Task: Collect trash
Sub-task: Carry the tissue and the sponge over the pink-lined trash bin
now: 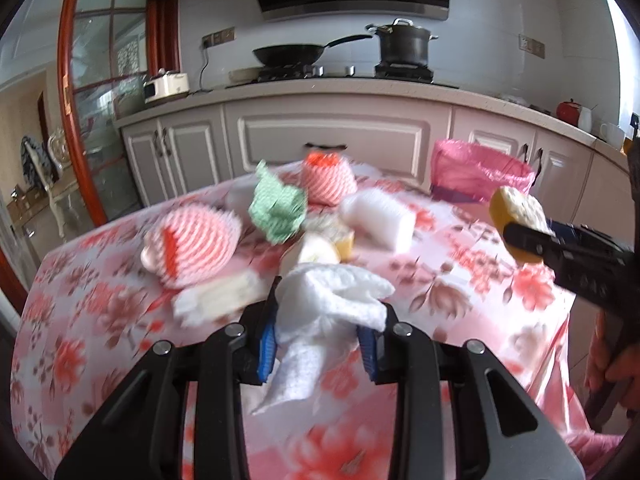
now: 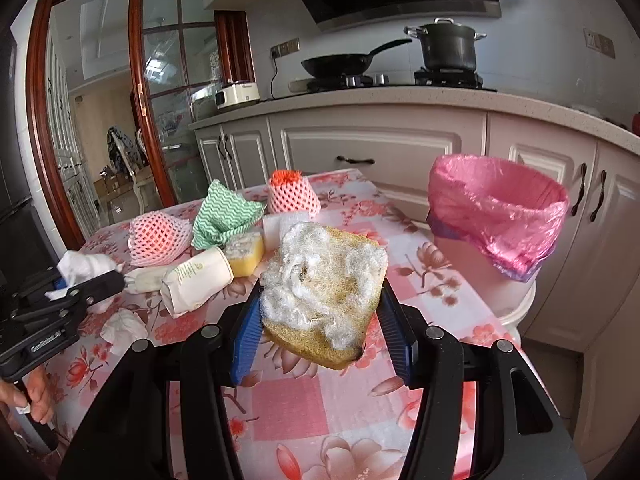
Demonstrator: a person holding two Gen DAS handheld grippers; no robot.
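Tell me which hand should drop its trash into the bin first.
Right. Its tongs hold the sponge close to the pink-lined bin; the left tongs, gripping a paper towel, sit farther across the table.

Brightness: soft, even daylight in both views.
Light source: bright window glow at the left wrist view's upper right edge.
Blur: left wrist view smeared across the tabletop (image 1: pixel 100 300) and the crumpled tissue (image 1: pixel 320 320); right wrist view sharp.
Distortion: fisheye bends the countertop (image 2: pixel 400 98); corners black.
Glare: reflections on the glass door (image 2: pixel 176 80).
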